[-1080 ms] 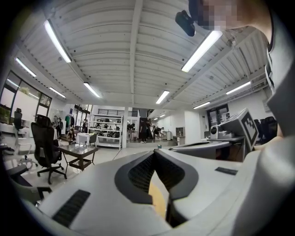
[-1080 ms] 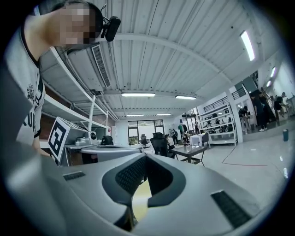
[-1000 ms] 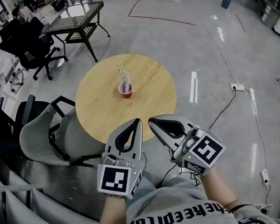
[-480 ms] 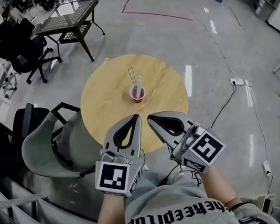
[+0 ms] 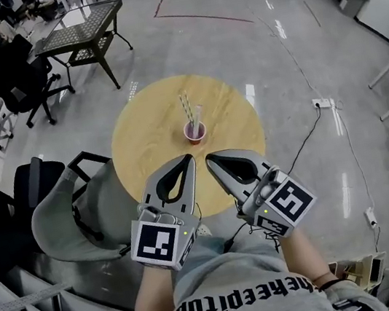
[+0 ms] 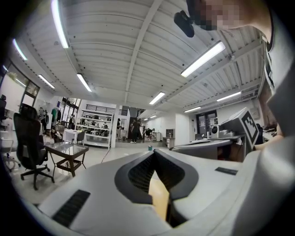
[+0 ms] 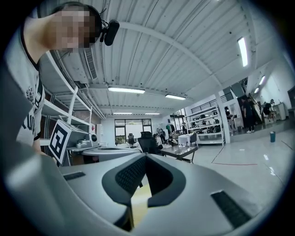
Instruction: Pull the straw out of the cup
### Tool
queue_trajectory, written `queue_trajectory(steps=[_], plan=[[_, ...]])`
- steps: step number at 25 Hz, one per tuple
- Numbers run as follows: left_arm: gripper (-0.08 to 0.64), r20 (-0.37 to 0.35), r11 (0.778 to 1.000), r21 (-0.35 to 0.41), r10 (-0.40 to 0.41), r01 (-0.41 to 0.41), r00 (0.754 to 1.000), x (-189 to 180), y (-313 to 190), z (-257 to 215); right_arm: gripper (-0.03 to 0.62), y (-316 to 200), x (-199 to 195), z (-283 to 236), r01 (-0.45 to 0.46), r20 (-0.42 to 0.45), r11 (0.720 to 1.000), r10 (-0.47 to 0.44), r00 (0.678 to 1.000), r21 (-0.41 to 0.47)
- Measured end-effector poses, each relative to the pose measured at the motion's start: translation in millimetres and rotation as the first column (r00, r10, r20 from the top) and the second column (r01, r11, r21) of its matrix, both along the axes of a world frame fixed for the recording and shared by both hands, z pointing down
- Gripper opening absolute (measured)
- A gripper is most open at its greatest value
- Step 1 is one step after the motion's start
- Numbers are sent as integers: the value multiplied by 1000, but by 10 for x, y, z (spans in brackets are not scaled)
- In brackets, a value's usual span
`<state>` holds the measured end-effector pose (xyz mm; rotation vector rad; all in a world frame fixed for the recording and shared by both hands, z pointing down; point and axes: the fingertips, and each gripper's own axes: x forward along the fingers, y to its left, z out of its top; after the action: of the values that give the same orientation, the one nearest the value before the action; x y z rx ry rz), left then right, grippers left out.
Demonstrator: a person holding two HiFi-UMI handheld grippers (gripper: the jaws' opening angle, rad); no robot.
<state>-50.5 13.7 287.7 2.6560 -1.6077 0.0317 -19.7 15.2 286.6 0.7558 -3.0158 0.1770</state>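
Now, straws (image 5: 186, 107): we see two standing in the cup, striped one taller.
Cup (image 5: 195, 132): red, near centre of round wooden table (image 5: 141, 145).
L gripper (image 5: 190, 157): jaws clenched, nothing btwn them; on near side of cup, not touching.
R gripper (image 5: 207, 158): likewise clenched & empty, just beside L.
Chair (image 5: 61, 218): grey, at table's left.

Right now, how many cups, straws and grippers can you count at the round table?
Red cup: 1
Straws: at least 2, standing in the cup; too small to count for sure
Grippers: 2, the left gripper and the right gripper, jaws shut with nothing in them
Total: at least 5
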Motion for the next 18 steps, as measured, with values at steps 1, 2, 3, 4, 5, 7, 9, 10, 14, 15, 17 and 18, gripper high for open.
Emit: queue_trajectory(steps=[1, 2, 3, 4, 5, 7, 9, 10, 14, 15, 17, 18], plan=[[23, -2, 1000, 0, 9, -9, 1000, -16, -3, 3, 10, 3, -12, -1, -10, -1, 1000, 10, 1000, 2], [23, -4, 1000, 1, 18, -18, 1000, -27, -4, 7, 10, 9, -22, 1, -19, -2, 1000, 19, 1000, 4], [23, -5, 1000, 3, 28, -28, 1000, -35, -5, 10, 11, 15, -29, 3, -29, -3, 1000, 29, 1000, 6], [23, -7, 999, 6, 36, -36, 999, -39, -8, 11, 11, 22, -34, 4, -37, -5, 999, 37, 999, 9], [23, -8, 999, 9, 44, -43, 999, -41, -10, 10, 10, 30, -37, 6, -44, -7, 999, 44, 999, 11], [23, -12, 998, 13, 57, -57, 998, -42, -5, 10, 10, 47, -39, 11, -57, -13, 998, 57, 998, 14], [23, -15, 997, 17, 69, -69, 997, -43, 5, 11, 11, 50, -40, 8, -70, -16, 997, 70, 997, 17], [23, -15, 997, 19, 74, -74, 997, -45, 9, 14, 10, 46, -40, 2, -75, -15, 997, 76, 997, 20], [23, -15, 997, 23, 72, -72, 997, -81, 10, 15, 11, 23, -53, -21, -81, -16, 996, 81, 997, 32], [23, -15, 997, 23, 68, -68, 998, -97, 7, 11, 11, 17, -59, -27, -79, -18, 996, 80, 997, 34], [23, -14, 998, 22, 60, -59, 998, -130, -5, 3, 11, 3, -77, -41, -75, -20, 996, 76, 997, 37], [23, -14, 998, 23, 56, -56, 998, -145, -14, -5, 11, -6, -89, -50, -73, -21, 997, 74, 997, 40]])
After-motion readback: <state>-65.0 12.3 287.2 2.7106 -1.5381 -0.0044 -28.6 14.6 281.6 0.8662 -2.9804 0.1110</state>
